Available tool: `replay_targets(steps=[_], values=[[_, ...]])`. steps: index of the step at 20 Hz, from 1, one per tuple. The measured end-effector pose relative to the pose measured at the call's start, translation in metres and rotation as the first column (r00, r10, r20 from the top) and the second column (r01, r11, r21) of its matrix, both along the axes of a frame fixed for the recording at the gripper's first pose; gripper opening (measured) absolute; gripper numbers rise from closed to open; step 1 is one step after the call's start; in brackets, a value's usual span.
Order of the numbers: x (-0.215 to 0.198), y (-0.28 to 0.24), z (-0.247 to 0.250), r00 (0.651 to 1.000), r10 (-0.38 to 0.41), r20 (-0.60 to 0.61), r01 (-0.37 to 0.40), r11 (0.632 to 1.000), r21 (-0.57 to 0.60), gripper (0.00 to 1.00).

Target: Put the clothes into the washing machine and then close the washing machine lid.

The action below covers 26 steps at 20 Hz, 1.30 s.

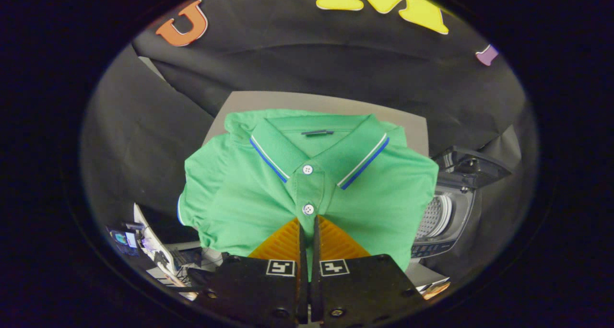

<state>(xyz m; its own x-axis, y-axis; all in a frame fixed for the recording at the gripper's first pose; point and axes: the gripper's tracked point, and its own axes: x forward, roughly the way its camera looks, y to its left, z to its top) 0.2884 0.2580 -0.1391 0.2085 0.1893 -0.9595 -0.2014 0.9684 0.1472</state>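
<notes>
Seemingly clamped on the placket of a folded green polo shirt with blue-and-white collar trim (pixel 307 184), the tool (pixel 308 225) has its 2 fingers nearly together just below the second button; the small grey top-loading washing machine (pixel 443 213), lid raised, stands beside the shirt, to the tool's right, at the grey desk (pixel 268 102) edge.

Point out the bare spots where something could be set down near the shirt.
Bare grey table shows beyond the green polo shirt's collar, and a strip beside its shoulder toward the washing machine. The shirt crowds the middle, pinched by the gripper, jaws nearly closed on its placket. The machine's lid stands open, its drum free.
</notes>
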Motion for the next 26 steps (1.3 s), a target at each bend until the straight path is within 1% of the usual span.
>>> replay_targets(steps=[3, 6, 13, 18, 20, 26], values=[[0.001, -0.018, 0.009, 0.999, -0.005, 0.045, 0.006, 0.999, -0.033, 0.06], [-0.007, -0.045, 0.019, 0.996, -0.027, 0.084, 0.033, 0.997, -0.07, 0.06], [-0.026, -0.113, 0.032, 0.978, -0.151, 0.144, 0.166, 0.981, -0.102, 0.06], [-0.048, -0.172, 0.035, 0.945, -0.275, 0.176, 0.29, 0.954, -0.07, 0.06], [-0.055, -0.193, 0.04, 0.933, -0.303, 0.195, 0.321, 0.944, -0.072, 0.06], [-0.069, -0.257, 0.049, 0.897, -0.356, 0.264, 0.395, 0.911, -0.114, 0.06]])
